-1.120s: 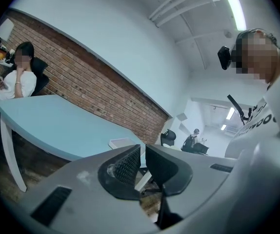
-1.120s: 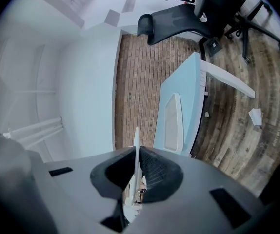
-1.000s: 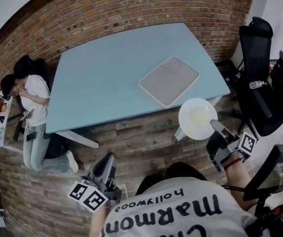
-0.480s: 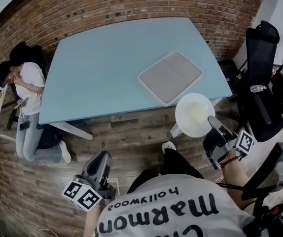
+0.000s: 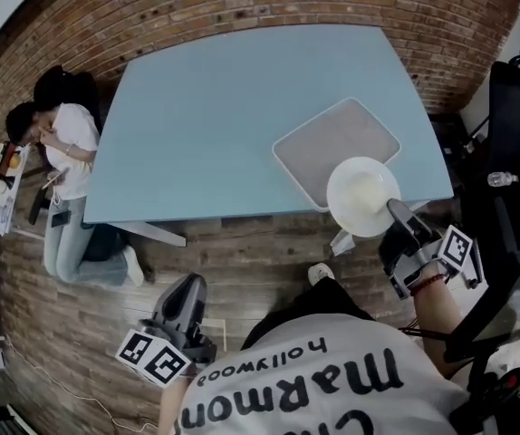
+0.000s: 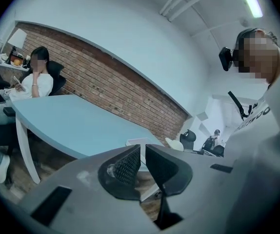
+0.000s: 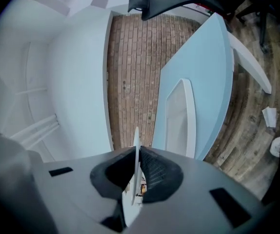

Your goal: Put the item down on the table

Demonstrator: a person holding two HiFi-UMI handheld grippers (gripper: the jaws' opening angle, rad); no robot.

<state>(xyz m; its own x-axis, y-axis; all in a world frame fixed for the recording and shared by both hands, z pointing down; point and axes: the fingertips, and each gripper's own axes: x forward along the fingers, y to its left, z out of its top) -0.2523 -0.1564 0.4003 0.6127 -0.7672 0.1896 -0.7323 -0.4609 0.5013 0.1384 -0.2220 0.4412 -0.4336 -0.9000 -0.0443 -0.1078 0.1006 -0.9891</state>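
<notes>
A round white plate hangs level above the near right corner of the light blue table, overlapping the near corner of the grey tray in the head view. My right gripper is shut on the plate's near rim. In the right gripper view the plate shows edge-on between the jaws of that gripper, with the tray beyond it. My left gripper is low at my left side, away from the table. In its own view the left gripper is shut, with nothing in it.
A person sits at the table's left end. A black office chair stands right of the table. A brick wall runs behind the table, and wooden floor lies between me and its near edge.
The right gripper has carried the plate forward from over the floor to above the table's near right corner and the tray's edge. The left gripper has stayed low.
</notes>
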